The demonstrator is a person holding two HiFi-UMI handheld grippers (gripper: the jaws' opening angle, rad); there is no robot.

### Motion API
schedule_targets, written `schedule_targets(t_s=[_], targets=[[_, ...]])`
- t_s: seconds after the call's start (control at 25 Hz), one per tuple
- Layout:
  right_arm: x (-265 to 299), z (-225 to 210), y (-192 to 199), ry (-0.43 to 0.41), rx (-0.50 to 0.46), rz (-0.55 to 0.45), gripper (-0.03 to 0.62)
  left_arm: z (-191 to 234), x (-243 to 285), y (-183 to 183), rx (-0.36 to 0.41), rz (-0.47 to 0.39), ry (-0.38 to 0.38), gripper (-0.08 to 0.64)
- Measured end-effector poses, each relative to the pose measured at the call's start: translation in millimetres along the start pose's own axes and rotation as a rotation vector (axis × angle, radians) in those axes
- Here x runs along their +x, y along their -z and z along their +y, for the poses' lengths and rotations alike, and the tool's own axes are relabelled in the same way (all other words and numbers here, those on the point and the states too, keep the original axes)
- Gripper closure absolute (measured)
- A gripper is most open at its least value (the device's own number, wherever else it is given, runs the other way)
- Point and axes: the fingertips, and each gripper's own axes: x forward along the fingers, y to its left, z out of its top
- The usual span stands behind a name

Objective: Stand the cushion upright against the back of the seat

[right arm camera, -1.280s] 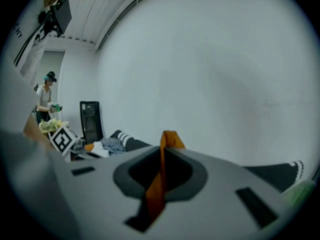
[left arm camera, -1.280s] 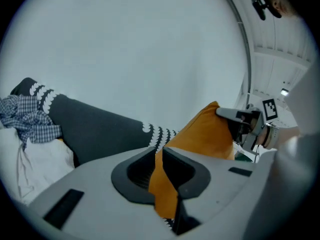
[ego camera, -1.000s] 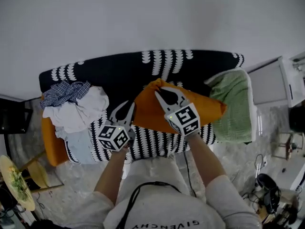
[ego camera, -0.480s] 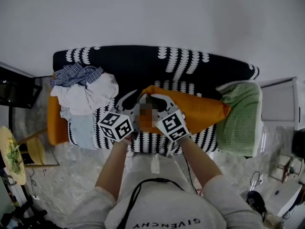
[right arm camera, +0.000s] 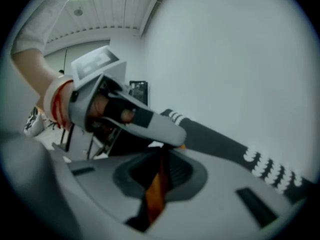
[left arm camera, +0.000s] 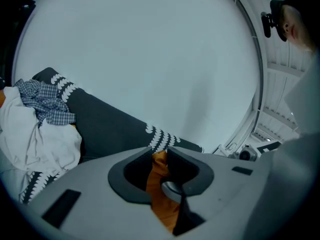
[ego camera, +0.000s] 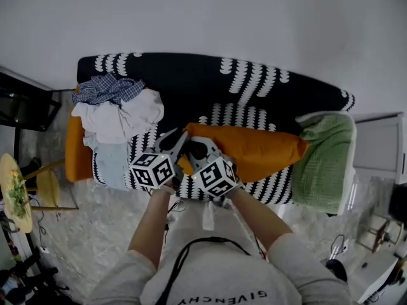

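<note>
Orange cushion [ego camera: 254,148] pinched in right claw [right arm camera: 162,160].

A plain white wall [ego camera: 203,11] rises behind the black-and-white patterned sofa [ego camera: 191,81] on a pale marbled floor [ego camera: 95,234].

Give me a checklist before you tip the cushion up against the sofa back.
1. Right gripper shut on the cushion fabric: ok.
2. Left gripper, jaws have just been closing, cushion fabric fills the gap: ok.
3. Cushion upright against the sofa back: not ok, it lies on the seat.
4. Sofa back behind the cushion bare: ok.
5. Clothes pile apart from the cushion: ok.
</note>
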Motion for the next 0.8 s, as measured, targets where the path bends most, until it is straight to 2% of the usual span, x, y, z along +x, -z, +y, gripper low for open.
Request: schedule_targets(t_s=[0.16, 0.28, 0.4, 0.56, 0.68, 0.8], targets=[[14, 22, 12, -0.057, -0.010, 0.045, 0.551, 21, -12, 17, -0.033, -0.003, -0.038, 0.469], [23, 43, 22, -0.122, -0.004, 0.091, 0.549, 35, -21, 30, -0.025, 0.003, -0.076, 0.479], [27, 56, 27, -0.156, -0.005, 0.121, 0.543, 43, -28, 37, -0.024, -0.015, -0.083, 0.483], [16, 71, 27, -0.222, -0.027, 0.138, 0.408, 42, -29, 38, 0.001, -0.027, -0.090, 0.483], [-5, 63, 29, -0.185, -0.045, 0.120, 0.392, 46, -30, 43, 0.020, -0.005, -0.120, 0.483], [-38, 24, 52, -0.063, 0.023, 0.127, 0.391, 54, -34, 46, 0.009, -0.003, -0.138, 0.483]])
